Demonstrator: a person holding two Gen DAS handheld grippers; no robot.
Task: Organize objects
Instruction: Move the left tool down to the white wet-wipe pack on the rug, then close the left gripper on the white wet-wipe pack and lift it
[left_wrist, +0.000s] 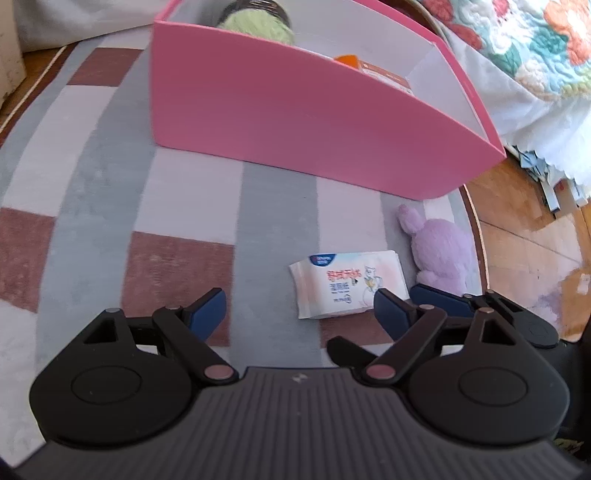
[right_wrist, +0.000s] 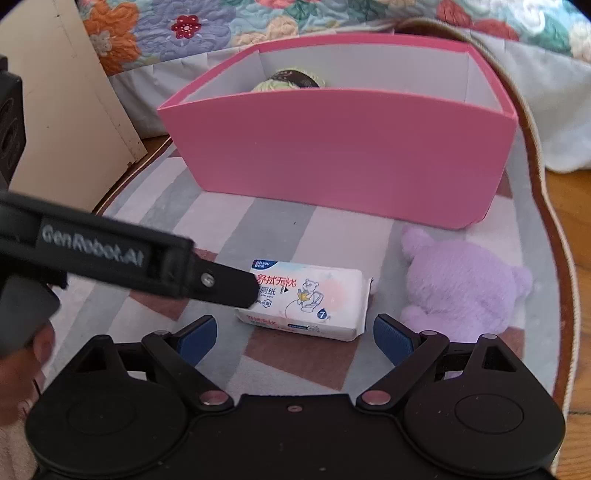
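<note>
Covering the floor is a round rug of grey, white and rust-brown blocks, and on it stands a tall pink rectangular cardboard box with a white inside, open at the top. Near the box's front right corner lies a fluffy lilac plush bear, and just left of it a flat white soft pack of wet tissues with red print, apart from the bear. Both grippers are spread wide and grasp nothing: the right gripper hovers over the pack, the left gripper beside it. Only the left wrist view shows an orange-and-white carton inside the box, by a green fuzzy item; the right wrist view shows the left tool's black finger crossing the pack's left end.
</note>
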